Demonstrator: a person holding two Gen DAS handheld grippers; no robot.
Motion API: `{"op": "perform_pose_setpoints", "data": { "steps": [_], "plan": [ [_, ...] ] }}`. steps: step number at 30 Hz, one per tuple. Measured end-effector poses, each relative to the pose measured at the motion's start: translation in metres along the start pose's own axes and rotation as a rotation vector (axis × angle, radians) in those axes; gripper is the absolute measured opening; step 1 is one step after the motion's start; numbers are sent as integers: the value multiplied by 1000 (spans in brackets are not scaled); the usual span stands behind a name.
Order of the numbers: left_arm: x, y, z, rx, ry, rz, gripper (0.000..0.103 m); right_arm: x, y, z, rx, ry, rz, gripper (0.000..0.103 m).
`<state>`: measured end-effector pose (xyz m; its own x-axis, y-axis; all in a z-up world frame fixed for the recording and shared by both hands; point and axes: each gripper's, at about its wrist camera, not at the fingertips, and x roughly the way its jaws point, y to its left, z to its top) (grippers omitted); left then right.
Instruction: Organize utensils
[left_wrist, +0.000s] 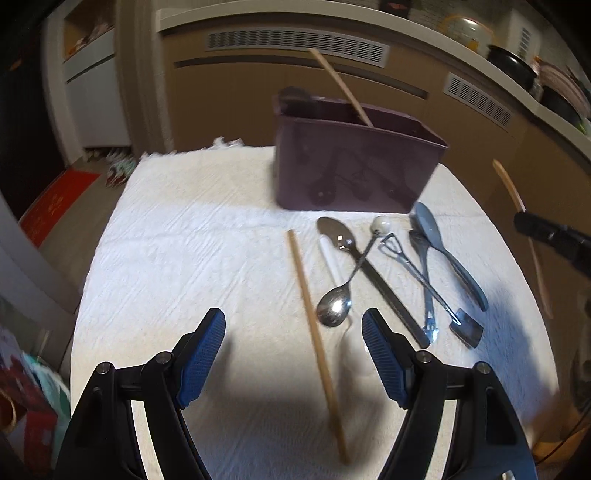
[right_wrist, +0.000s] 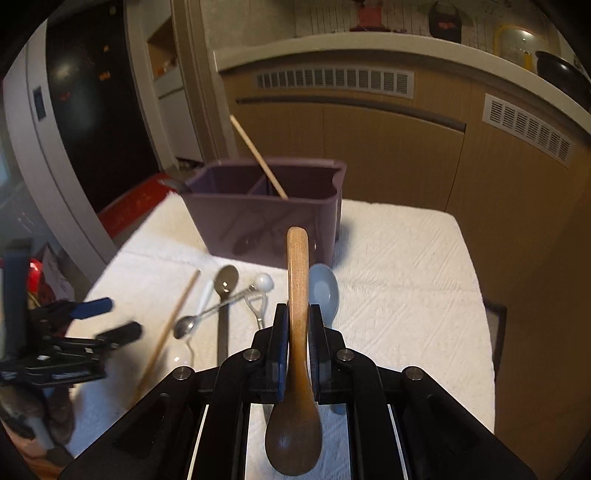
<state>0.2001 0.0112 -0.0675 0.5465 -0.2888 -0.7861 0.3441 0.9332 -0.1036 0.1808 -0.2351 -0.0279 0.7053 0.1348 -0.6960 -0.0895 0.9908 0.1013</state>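
Observation:
In the right wrist view my right gripper (right_wrist: 298, 309) is shut on a wooden spoon (right_wrist: 297, 266), held above the table; its bowl faces the camera and its handle points at the purple caddy (right_wrist: 258, 221). One wooden chopstick (right_wrist: 258, 157) leans in the caddy. My left gripper (left_wrist: 293, 326) is open low over the white cloth (left_wrist: 184, 240), and a second chopstick (left_wrist: 314, 325) lies between its fingers, untouched. In front of the caddy (left_wrist: 354, 166) lie a large metal spoon (left_wrist: 338, 236), a small spoon (left_wrist: 334, 310), a grey plastic spoon (left_wrist: 443, 251) and thin metal utensils (left_wrist: 424, 280).
The cloth-covered table ends close behind the caddy, with brown cabinets (right_wrist: 388, 147) beyond. A red mat (left_wrist: 55, 199) lies on the floor to the left. Pots (left_wrist: 517, 62) stand on the counter at the back right. Bags (left_wrist: 22, 398) sit by the table's left edge.

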Motion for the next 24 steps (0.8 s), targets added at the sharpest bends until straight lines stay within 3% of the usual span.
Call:
{"op": "perform_pose_setpoints", "data": {
  "steps": [4,7,8,10,11,17,24],
  "plan": [
    [15,-17,18,124,24,-56,73,-13,1,-4,13,-28,11,10],
    [25,-28,32,163,40,-73,70,-15,-4,-12,25,-30,14,10],
    [30,-33,36,179,43,-66,67,-15,-6,-14,30,-29,11,10],
    [41,-44,43,205,51,-42,43,-14,-12,-20,45,-23,12,10],
    [48,-48,47,210,66,-33,41,-12,-15,-22,52,-18,14,10],
    [81,-75,69,251,128,-143,40,-8,-25,-28,71,-7,15,10],
    [114,-93,88,288,162,-53,40,-5,-36,-35,99,2,20,10]
  ]
}}
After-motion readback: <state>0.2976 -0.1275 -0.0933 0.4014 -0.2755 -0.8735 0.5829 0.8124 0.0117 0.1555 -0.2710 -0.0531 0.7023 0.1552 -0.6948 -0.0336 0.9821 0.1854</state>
